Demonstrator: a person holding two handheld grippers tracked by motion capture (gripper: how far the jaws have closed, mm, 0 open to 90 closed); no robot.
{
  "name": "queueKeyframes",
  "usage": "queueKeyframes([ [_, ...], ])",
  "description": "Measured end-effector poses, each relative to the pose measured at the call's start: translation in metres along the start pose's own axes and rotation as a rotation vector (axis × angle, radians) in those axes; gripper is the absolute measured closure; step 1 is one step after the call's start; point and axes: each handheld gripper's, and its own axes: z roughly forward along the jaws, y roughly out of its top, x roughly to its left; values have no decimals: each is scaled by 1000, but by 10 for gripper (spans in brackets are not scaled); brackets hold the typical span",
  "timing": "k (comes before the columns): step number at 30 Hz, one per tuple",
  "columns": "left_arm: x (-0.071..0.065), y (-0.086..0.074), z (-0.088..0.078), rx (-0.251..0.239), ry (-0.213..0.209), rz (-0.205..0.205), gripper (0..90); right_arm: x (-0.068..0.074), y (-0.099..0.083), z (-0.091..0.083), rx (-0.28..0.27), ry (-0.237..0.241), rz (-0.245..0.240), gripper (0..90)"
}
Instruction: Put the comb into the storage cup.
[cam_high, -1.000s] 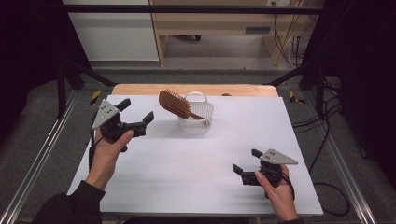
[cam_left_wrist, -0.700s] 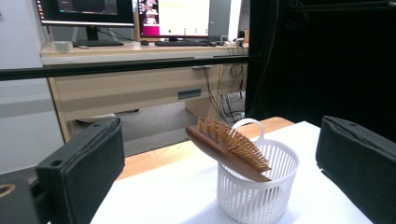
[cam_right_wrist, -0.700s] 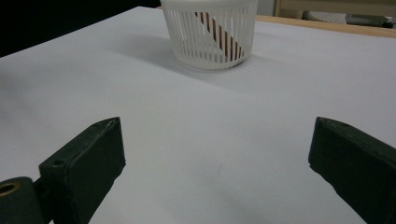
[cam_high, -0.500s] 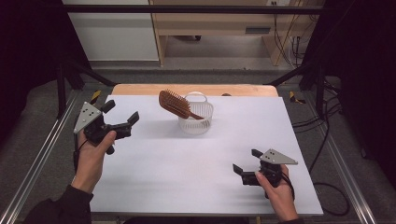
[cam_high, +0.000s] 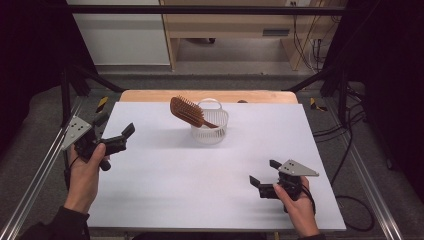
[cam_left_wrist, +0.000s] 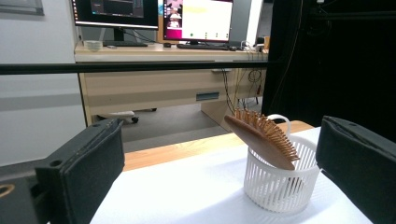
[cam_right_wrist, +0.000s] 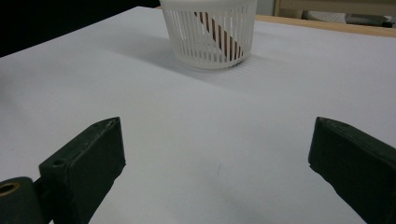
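Note:
A brown wooden hairbrush (cam_high: 188, 112) (cam_left_wrist: 261, 135) stands tilted in a small white slotted basket (cam_high: 210, 131) (cam_left_wrist: 278, 179) at the back middle of the white table (cam_high: 200, 180); its bristled head sticks out up and to the left, and its handle shows through the basket's slots (cam_right_wrist: 219, 35). My left gripper (cam_high: 116, 134) hangs open above the table's left edge, well left of the basket, with nothing between its jaws. My right gripper (cam_high: 265, 175) rests open near the front right, also holding nothing.
A wooden strip (cam_high: 210, 96) borders the table's far edge. Metal rails (cam_high: 35, 185) run along both sides. Behind the table stand a desk (cam_left_wrist: 154, 84) with monitors (cam_left_wrist: 154, 11) and cables on the floor.
My left gripper has drawn back to the left and toward the person, away from the basket. The right gripper, brush and basket have stayed put.

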Motion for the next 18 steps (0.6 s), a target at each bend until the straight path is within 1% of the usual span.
queueKeyframes([
  [4,3,-2,-5,-1,8,0,14,0,0,0,2,0,-2,41],
  [8,3,-7,-11,5,12,2,14,0,0,0,2,-1,-1,41],
  [13,3,-18,-16,18,12,-4,14,0,0,0,1,-1,-2,41],
  [18,1,-31,-20,32,19,4,14,0,0,0,1,-2,-2,42],
])
